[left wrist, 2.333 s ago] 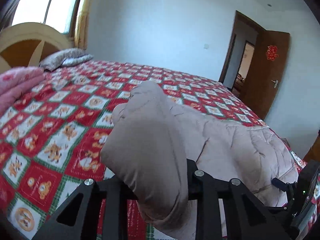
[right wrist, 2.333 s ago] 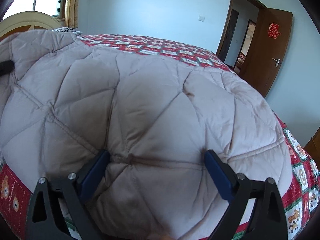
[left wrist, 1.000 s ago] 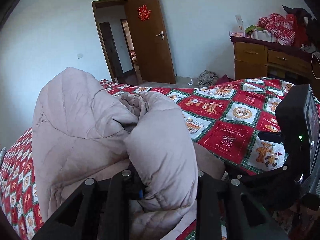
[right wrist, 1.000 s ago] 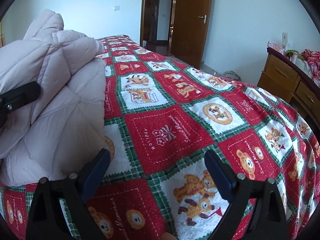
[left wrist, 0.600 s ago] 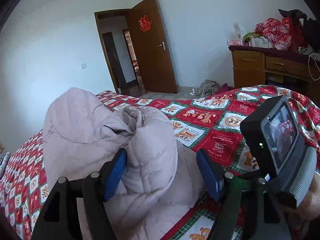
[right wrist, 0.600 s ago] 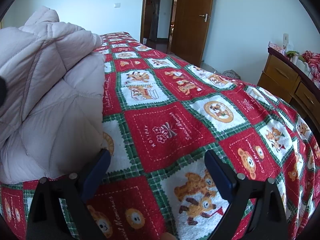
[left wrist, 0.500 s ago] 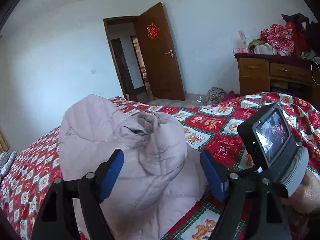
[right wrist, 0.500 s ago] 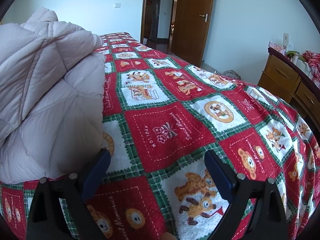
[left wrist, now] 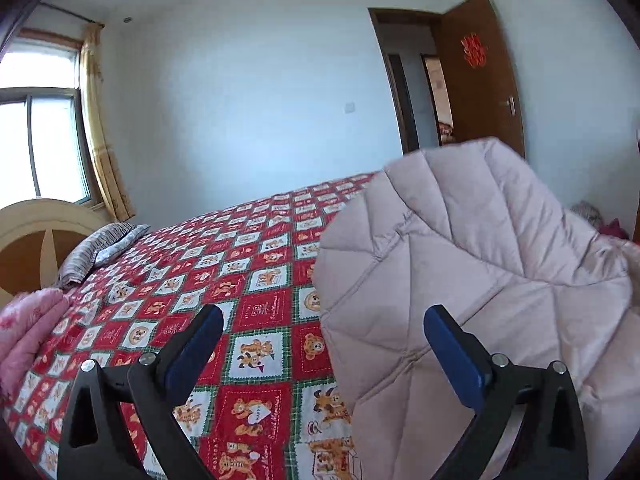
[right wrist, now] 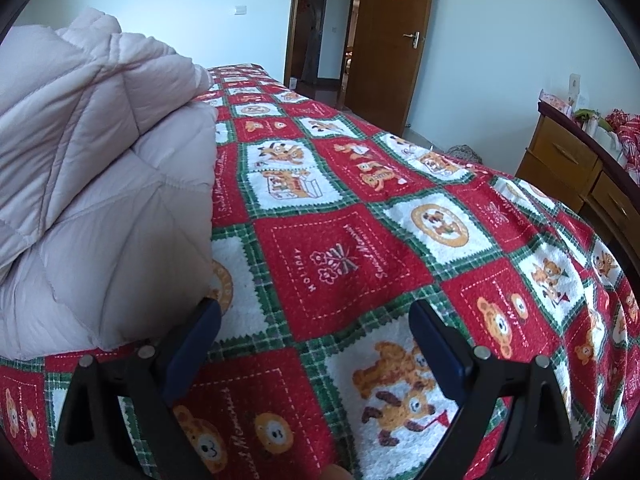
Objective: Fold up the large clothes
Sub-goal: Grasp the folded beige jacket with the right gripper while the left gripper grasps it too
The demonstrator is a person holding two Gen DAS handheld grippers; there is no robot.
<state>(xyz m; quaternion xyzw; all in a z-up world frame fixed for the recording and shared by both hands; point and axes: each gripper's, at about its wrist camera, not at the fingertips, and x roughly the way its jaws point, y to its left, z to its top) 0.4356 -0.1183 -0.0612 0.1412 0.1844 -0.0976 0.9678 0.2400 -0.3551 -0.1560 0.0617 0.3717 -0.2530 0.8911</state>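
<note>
A pale pink quilted down coat [left wrist: 472,264] lies bunched in a thick folded heap on the bed; it also shows at the left of the right wrist view [right wrist: 96,168]. My left gripper [left wrist: 324,332] is open and empty, its right finger over the coat's near edge, its left finger over the bedspread. My right gripper [right wrist: 314,324] is open and empty, low over the bedspread just right of the coat.
The bed carries a red, white and green bear-print bedspread [right wrist: 360,248]. A grey pillow [left wrist: 100,252] and a pink blanket [left wrist: 24,332] lie near the headboard [left wrist: 32,236]. A wooden dresser [right wrist: 576,164] stands at the right, an open brown door [right wrist: 384,40] behind.
My left gripper let go of the coat, opened wide, drew back and turned left toward the headboard. The coat settled onto the bed. My right gripper stayed open and almost still.
</note>
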